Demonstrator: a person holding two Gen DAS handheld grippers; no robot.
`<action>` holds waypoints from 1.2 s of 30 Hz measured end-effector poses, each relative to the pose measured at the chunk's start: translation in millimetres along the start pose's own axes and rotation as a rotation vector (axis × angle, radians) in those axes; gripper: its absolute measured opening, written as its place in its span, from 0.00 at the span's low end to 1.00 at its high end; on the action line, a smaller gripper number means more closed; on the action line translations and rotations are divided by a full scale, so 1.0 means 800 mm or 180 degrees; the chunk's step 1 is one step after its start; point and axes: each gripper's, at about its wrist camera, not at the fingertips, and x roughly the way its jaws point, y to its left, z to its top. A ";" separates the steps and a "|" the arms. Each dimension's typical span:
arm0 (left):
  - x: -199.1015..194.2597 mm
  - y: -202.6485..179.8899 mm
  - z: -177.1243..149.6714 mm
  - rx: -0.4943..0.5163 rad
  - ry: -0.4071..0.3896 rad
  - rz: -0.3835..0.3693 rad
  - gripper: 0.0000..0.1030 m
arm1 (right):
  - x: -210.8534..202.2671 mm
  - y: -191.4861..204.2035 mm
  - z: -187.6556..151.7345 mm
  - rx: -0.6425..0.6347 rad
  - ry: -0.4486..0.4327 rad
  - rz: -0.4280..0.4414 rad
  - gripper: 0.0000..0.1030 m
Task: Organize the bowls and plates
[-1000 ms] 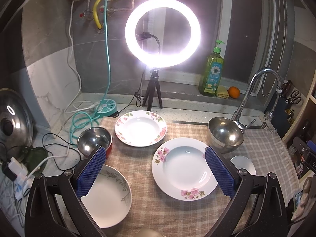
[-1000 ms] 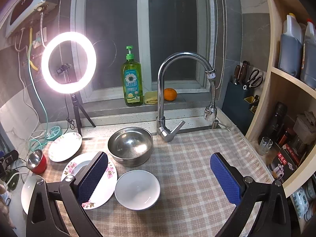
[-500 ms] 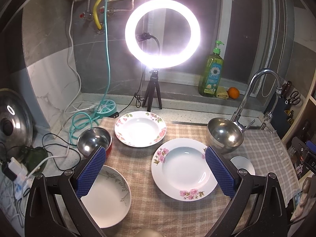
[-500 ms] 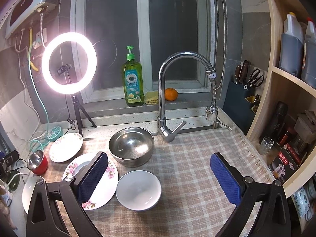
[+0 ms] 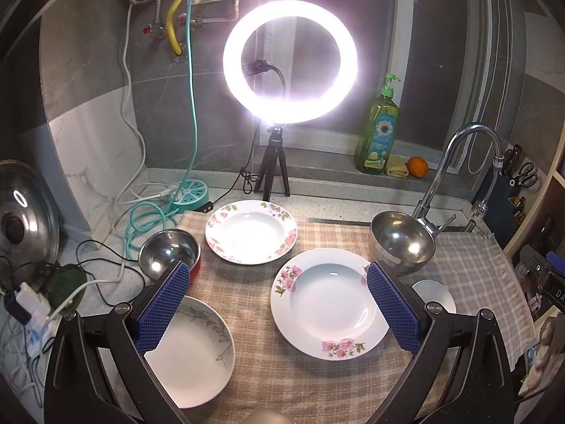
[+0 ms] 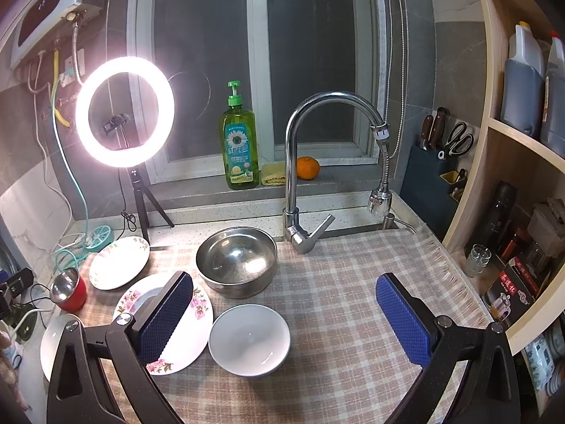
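Both tools hang above a checked cloth [image 6: 353,300] spread over the counter, each with its blue pads wide apart and nothing between them.

The left gripper [image 5: 275,304] frames the large floral plate [image 5: 330,304], which lies flat below and between the pads — nearer the right-hand pad, whose tip overlaps the plate's rim in view. Beyond it, toward the cloth's far edge, sits a second floral plate [image 5: 251,231]. At the cloth's left edge a leaf-patterned plate [image 5: 192,353] shows partly under the left-hand pad, with a small steel bowl with a red outside [image 5: 169,252] just behind it.

The right gripper [image 6: 284,312] hovers over the white bowl [image 6: 249,340], which rests just beside the large floral plate and in front of the big steel bowl [image 6: 236,259] — that one stands close to the faucet [image 6: 300,183] at the cloth's far edge.
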 end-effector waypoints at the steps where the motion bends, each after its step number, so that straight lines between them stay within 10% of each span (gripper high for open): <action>1: 0.000 0.000 0.000 0.0001 0.0002 0.0000 0.98 | 0.000 0.000 0.000 -0.0002 0.0001 0.0002 0.99; 36: 0.005 -0.008 0.007 0.0032 -0.0013 -0.0010 0.98 | 0.010 -0.001 0.004 -0.0006 0.0052 0.0022 0.99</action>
